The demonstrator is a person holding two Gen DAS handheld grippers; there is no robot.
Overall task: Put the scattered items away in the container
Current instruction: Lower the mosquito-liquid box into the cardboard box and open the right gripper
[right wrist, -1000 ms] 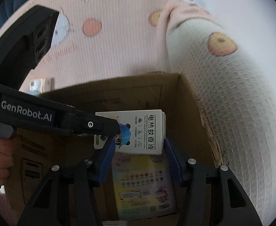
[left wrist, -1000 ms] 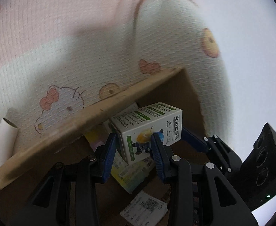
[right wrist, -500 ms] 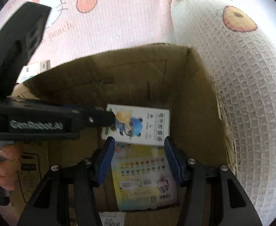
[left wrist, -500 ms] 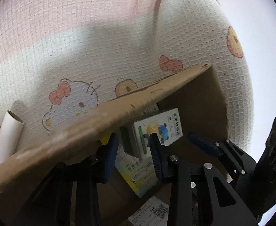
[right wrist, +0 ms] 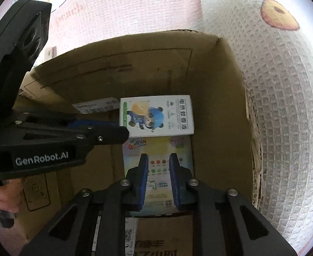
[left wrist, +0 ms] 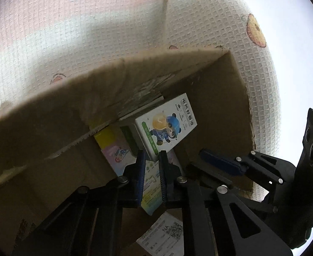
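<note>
A white box with a blue cartoon bear [left wrist: 165, 125] [right wrist: 156, 115] lies inside the cardboard box [left wrist: 220, 98] [right wrist: 220, 98], on a colourful flat packet [right wrist: 158, 170]. My left gripper [left wrist: 151, 162] reaches into the box; its jaws stand narrowly apart, with the white box's near corner between the fingertips. In the right wrist view the left gripper [right wrist: 118, 131] comes in from the left beside the white box. My right gripper [right wrist: 157, 162] hovers over the colourful packet, jaws nearly together and empty.
The cardboard box stands on a pink and white waffle-weave blanket [right wrist: 284, 106] with cartoon prints. A printed label slip [left wrist: 163, 232] lies on the box floor. The box's near wall [left wrist: 49, 117] blocks much of the left wrist view.
The white box went down from above the rim into the cardboard box. Both grippers followed it in. The right gripper's jaws narrowed from wide open to nearly together.
</note>
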